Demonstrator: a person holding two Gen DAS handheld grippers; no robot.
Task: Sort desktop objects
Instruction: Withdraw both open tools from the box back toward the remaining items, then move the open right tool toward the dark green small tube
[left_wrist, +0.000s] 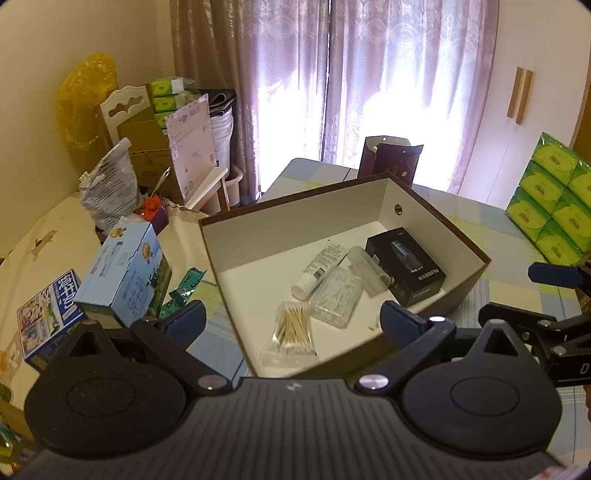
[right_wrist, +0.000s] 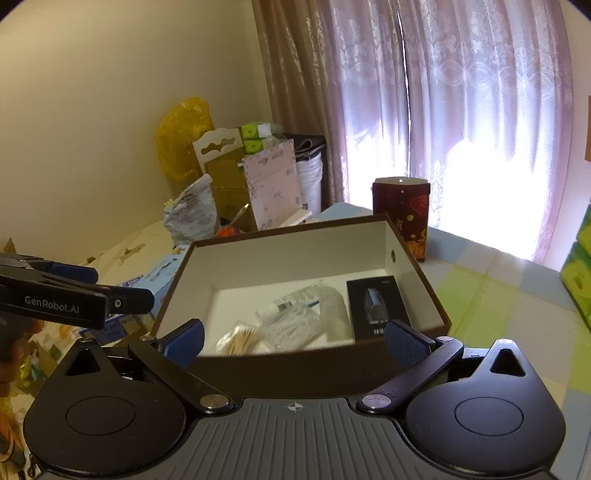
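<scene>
A: What lies in the box (left_wrist: 436, 221)?

B: It is open, brown outside and white inside, and it stands on the worktop (left_wrist: 491, 229). Inside are a black carton (left_wrist: 406, 271), a white tube (left_wrist: 317, 269), a clear case (left_wrist: 336, 297) and a bag of cotton swabs (left_wrist: 291, 332). The carton has white print on its side, but I cannot read it with certainty. The tube has small text, too fine to read.

A: And the grippers?

B: The left gripper (left_wrist: 291, 319) hangs over the near rim of the box, its jaws wide and holding nothing. The right gripper (right_wrist: 293, 338) is before the near wall, jaws wide too, empty. In the right view the left gripper shows from the side, with "GenRobot.AI" on it.

A: What is around the box?

B: To the left, a blue carton (left_wrist: 125, 273) and a flat blue box (left_wrist: 48, 317) with large characters; part of it is hidden behind the gripper. Between them and the box lie green packets (left_wrist: 184, 291). To the right, green tissue packs (left_wrist: 554, 206), cut off by the edge. Behind the box stands a dark red carton (right_wrist: 402, 214).
</scene>
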